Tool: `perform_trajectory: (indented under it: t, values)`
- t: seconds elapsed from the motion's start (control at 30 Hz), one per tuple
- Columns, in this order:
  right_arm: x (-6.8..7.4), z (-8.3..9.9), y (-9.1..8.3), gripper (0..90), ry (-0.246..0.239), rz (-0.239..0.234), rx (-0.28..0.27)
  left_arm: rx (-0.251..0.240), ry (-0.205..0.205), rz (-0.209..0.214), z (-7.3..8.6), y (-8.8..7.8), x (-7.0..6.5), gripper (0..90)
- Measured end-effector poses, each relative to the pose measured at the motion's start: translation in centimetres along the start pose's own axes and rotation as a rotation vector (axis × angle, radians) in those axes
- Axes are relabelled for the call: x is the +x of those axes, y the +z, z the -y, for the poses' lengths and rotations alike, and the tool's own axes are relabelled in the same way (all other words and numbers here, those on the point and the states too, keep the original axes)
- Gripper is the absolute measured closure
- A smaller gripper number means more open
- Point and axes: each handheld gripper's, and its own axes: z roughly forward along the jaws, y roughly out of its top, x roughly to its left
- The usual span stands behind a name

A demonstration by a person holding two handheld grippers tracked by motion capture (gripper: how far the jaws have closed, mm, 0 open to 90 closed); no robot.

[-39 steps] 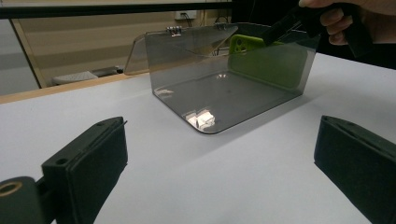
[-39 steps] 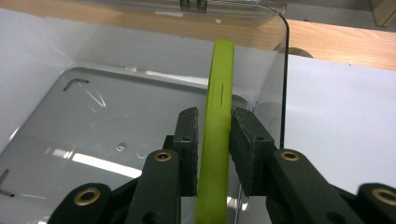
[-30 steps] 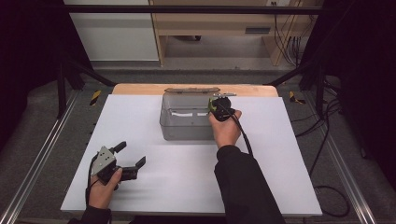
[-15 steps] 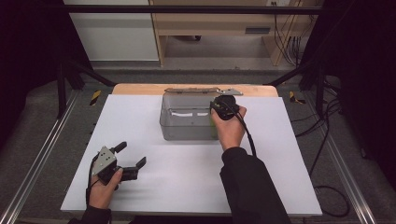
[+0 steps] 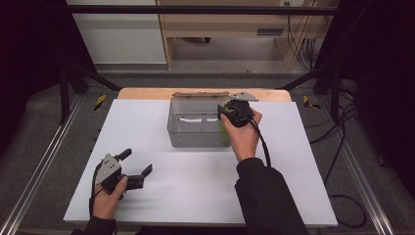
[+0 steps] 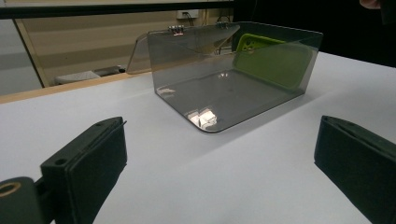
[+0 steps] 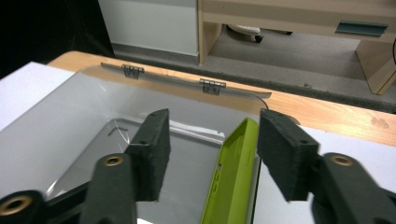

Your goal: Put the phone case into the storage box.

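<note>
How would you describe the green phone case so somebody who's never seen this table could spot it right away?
On the white table, find the clear grey plastic box near the far edge, its hinged lid folded back. The phone case stands on edge inside, leaning against the box's wall just under the right gripper. It is the one lime-green thing among grey, white and black.

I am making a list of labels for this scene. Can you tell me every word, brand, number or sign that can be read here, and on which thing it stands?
None can be read.
Clear box: no print visible.
Green phone case: no print visible.
Yellow-and-black striped markers on the floor beside the table: a pattern, no letters.
</note>
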Motion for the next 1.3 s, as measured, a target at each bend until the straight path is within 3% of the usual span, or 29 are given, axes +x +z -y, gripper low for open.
perform_trajectory:
  t: [0.37, 0.57, 0.97, 1.3]
  values:
    - [-0.9, -0.4, -1.1, 35.0, 0.034, 0.006, -0.013, 0.003, 0.004, 0.001, 0.0, 0.1, 0.0, 2.2]
    - [-1.2, -0.5, -1.6, 33.9, 0.014, -0.007, -0.020, 0.004, 0.003, -0.002, 0.0, 0.0, 0.0, 2.2]
    - [-1.3, -0.7, -2.4, 22.1, -0.008, -0.051, -0.052, -0.001, 0.001, -0.010, 0.0, -0.3, -0.2, 2.2]
    - [-1.9, -1.0, -4.0, 6.0, -0.016, -0.050, -0.076, -0.007, 0.007, -0.009, -0.1, -1.4, -0.6, 1.9]
